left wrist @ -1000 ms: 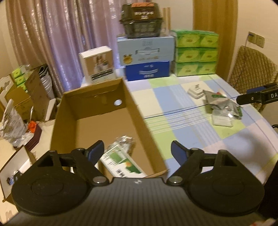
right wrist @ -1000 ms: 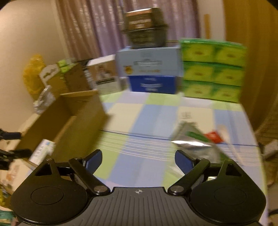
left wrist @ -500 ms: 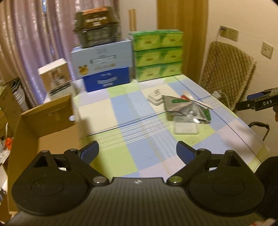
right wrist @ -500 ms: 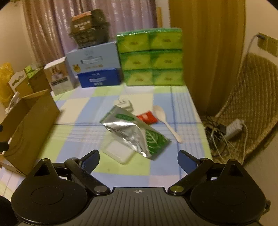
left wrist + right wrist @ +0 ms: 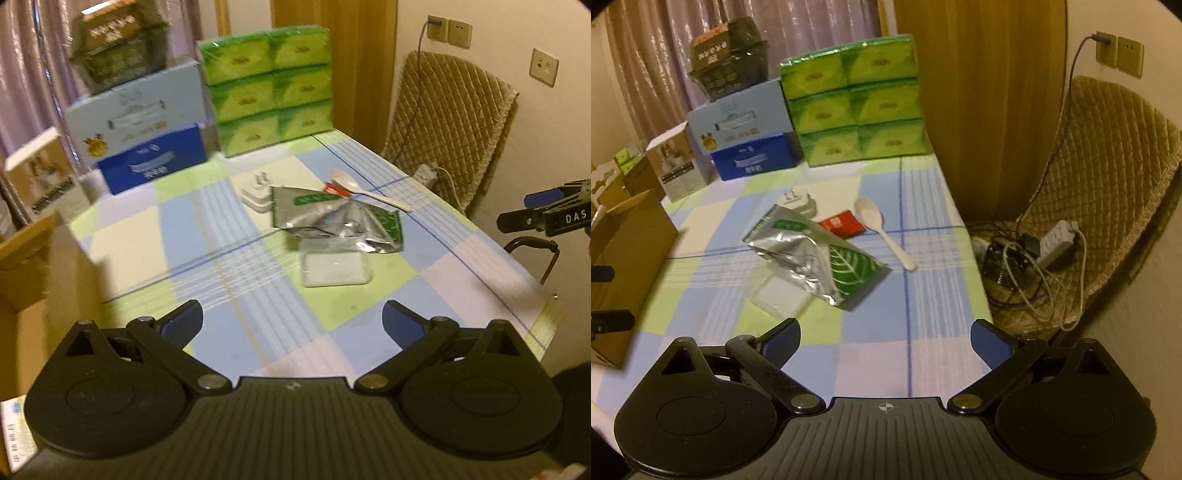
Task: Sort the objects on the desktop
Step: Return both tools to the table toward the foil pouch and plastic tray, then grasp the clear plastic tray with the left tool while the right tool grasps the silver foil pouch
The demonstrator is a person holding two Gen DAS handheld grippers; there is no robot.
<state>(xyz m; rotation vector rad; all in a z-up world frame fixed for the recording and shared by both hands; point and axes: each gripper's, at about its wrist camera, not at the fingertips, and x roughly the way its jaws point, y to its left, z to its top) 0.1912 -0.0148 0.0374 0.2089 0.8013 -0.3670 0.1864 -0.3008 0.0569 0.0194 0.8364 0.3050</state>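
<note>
Desk (image 5: 923, 206) covered by a checked cloth of blue, green, cream and lilac squares, with the foil pouch (image 5: 816, 254) taken as the landmark. Under the near edge of the pouch lies a clear plastic box (image 5: 779, 295), partly hidden by it; its contents cannot be made out. A red sachet (image 5: 842, 225) is half covered by the far edge of the pouch, and its white mark is too small to read. A white plug adapter (image 5: 798, 203) sits just beyond the pouch, and a white spoon (image 5: 882, 230) lies to the right of it, apart from the foil. Far behind the pouch stand green tissue packs (image 5: 857, 99), a pale blue carton (image 5: 738, 118) on a dark blue carton (image 5: 757, 158), and a dark basket (image 5: 727, 70); their printing is blurred and illegible. Left of the pouch, a cardboard box (image 5: 628, 240) is cut off by the frame edge.

The left tool (image 5: 291, 321) hovers above the desk short of the pouch, its fingers spread wide and holding nothing. The right tool (image 5: 884, 332) is likewise spread wide and empty; in the left wrist view its body (image 5: 554, 216) appears at right, bearing the letters "DAS", the rest cut off.
</note>
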